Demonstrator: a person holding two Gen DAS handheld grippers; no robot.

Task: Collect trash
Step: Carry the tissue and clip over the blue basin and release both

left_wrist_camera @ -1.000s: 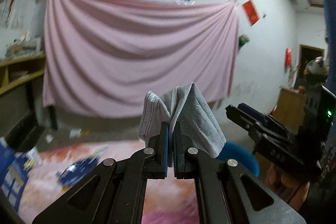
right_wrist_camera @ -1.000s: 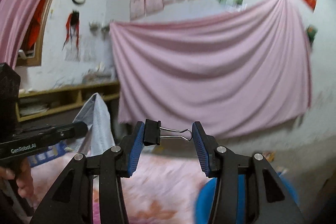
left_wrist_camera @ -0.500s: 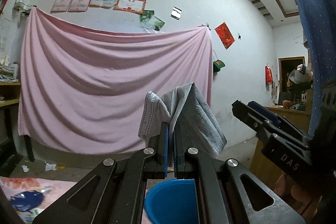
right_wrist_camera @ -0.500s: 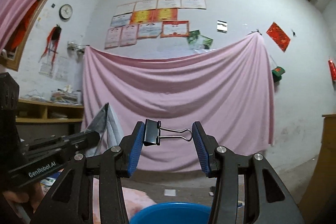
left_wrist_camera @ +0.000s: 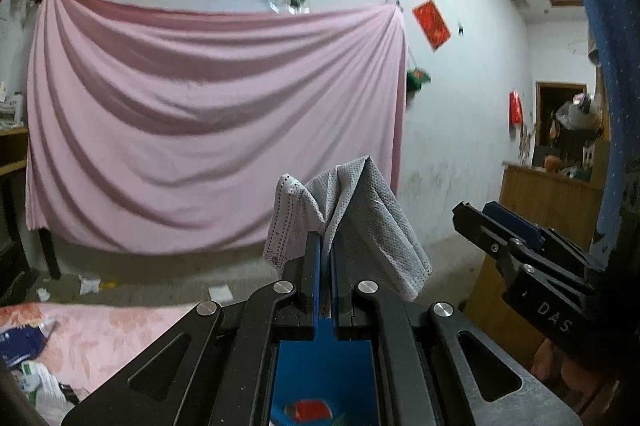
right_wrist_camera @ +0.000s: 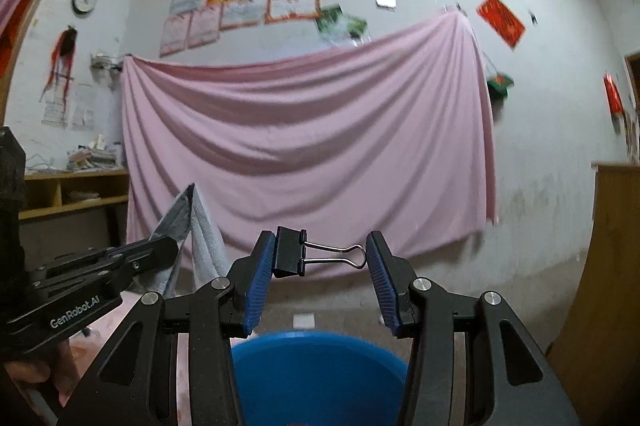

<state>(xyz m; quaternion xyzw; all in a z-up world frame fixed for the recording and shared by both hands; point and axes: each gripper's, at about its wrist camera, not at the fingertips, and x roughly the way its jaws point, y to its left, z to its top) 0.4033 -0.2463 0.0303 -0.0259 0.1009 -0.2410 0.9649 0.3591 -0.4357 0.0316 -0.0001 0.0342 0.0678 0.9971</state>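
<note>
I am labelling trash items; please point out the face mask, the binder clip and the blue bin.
face mask (left_wrist_camera: 372,210), left wrist view, grey folded cloth.
binder clip (right_wrist_camera: 289,257), right wrist view, black body.
blue bin (right_wrist_camera: 320,378), right wrist view, inner wall.

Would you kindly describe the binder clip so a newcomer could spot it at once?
Find the pink sheet on the far wall, then look just below it. The right gripper holds the binder clip sideways above the blue bin; it alone is black with wire handles.

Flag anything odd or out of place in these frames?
Two things. Paper scraps litter the bare floor under the pink sheet, still uncollected. The binder clip sits crosswise in the right claw, body on one pad, wire handles on the other, a wide grip that looks precarious. The face mask looks firmly pinched.
</note>
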